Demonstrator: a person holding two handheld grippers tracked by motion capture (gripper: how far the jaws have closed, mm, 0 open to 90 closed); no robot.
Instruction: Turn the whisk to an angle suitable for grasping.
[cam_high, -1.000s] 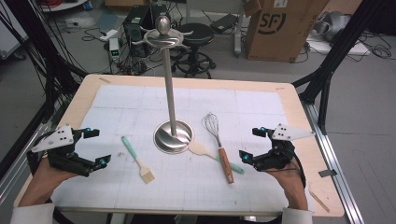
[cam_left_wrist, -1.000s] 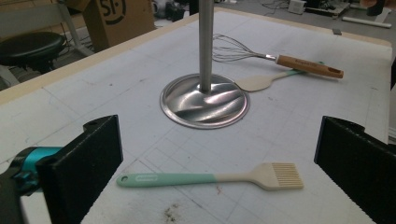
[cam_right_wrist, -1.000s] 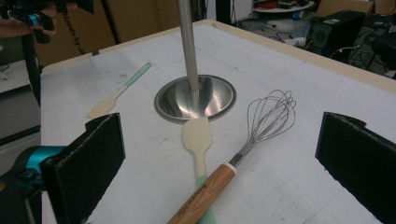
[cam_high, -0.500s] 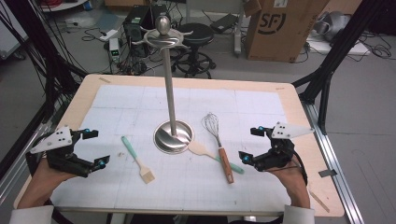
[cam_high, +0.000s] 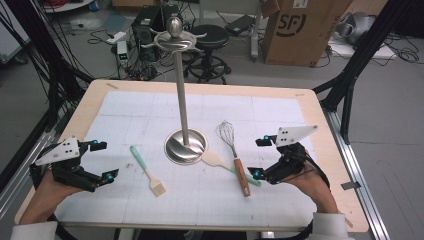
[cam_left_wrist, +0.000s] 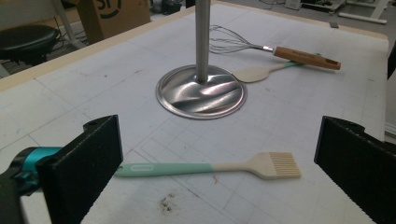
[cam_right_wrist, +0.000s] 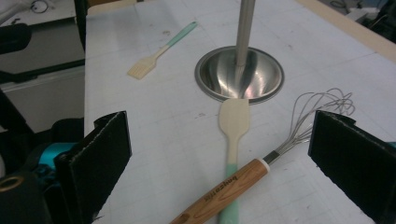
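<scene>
Lettering marks two things: the brown cardboard box (cam_high: 300, 30) on the floor beyond the tall steel utensil stand (cam_high: 185, 145) carries "SF" in a dark oval, and the wooden handle of the wire whisk (cam_right_wrist: 261, 168) bears burnt-in writing too small to read for certain.

Your left tool (cam_high: 102, 161) is released, its jaws wide apart and holding nothing; it hovers left of the stand, above the white gridded tabletop (cam_high: 150, 107). Between those jaws, in the left gripper view, lies the pastry brush with a mint-green handle and cream bristles (cam_left_wrist: 210, 167), flat on the tabletop, nearer to you than the stand's base and apart from both jaws.

Your right tool (cam_high: 260, 159) is likewise released and grips nothing. It sits right of the stand, just beside the whisk's handle. In the right gripper view, the cream spatula with a mint-green handle (cam_right_wrist: 233, 123) runs under the whisk's handle, its blade touching the stand's base.

Both your forearms come in low from the near edge, hands wrapped around the tools, sleeves white at the cuffs.
</scene>
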